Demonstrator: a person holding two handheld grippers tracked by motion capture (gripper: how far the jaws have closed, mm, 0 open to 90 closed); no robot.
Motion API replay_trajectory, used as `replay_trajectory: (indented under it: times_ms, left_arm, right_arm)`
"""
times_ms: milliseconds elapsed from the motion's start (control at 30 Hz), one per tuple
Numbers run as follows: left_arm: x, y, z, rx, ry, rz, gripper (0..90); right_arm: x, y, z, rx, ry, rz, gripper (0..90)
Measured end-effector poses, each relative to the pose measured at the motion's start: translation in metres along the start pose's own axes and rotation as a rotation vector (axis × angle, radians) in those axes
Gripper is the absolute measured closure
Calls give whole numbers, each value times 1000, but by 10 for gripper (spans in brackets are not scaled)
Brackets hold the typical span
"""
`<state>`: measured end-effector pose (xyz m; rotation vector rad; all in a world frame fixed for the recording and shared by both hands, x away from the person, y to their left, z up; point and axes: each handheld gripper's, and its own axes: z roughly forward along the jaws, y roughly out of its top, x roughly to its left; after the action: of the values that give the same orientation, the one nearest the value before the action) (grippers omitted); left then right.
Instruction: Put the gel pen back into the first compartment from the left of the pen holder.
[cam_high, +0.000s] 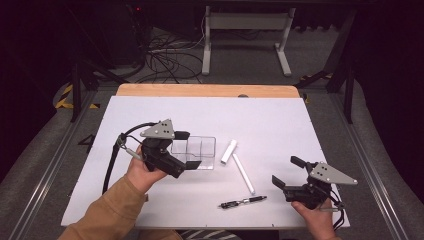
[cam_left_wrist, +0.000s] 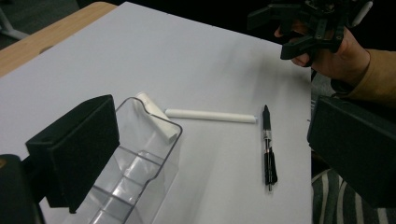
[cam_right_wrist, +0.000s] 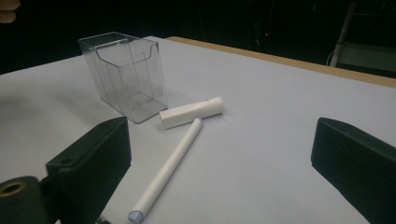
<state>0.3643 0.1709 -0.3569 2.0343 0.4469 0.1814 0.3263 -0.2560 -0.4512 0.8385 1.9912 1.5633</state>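
Right tongs (cam_high: 286, 172): in my right hand at the near right of the worktop (cam_high: 280, 115), jaws spread wide, holding nothing.
Black pen (cam_high: 242, 201): lies flat near the front edge, between my two hands, apart from both tongs.
Long white stick (cam_high: 243, 173): lies flat just beyond the pen, slanting away toward the short white tube (cam_high: 229, 151); their ends nearly meet.
Left tongs (cam_high: 187, 149): in my left hand, jaws apart around the near end of the clear box (cam_high: 200, 150); I cannot tell whether they touch it.
Clear box: stands left of the white tube, open-topped, with dividers inside.
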Motion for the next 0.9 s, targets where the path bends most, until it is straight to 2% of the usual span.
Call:
replay_trajectory:
  times_ms: [267, 467, 700, 900]
  left_arm:
    - [-13, 7, 20, 17, -27, 8, 15]
    - [-22, 10, 33, 37, -27, 37, 16]
    - [-27, 12, 43, 46, -54, 25, 16]
    - [-32, 12, 49, 71, -47, 17, 16]
  right_arm:
    - [-1, 0, -4, -10, -12, -28, 149]
    - [-2, -1, -5, -5, -21, -30, 152]
    - [-1, 0, -5, 6, -21, -34, 164]
    - [0, 0, -4, 22, -23, -43, 163]
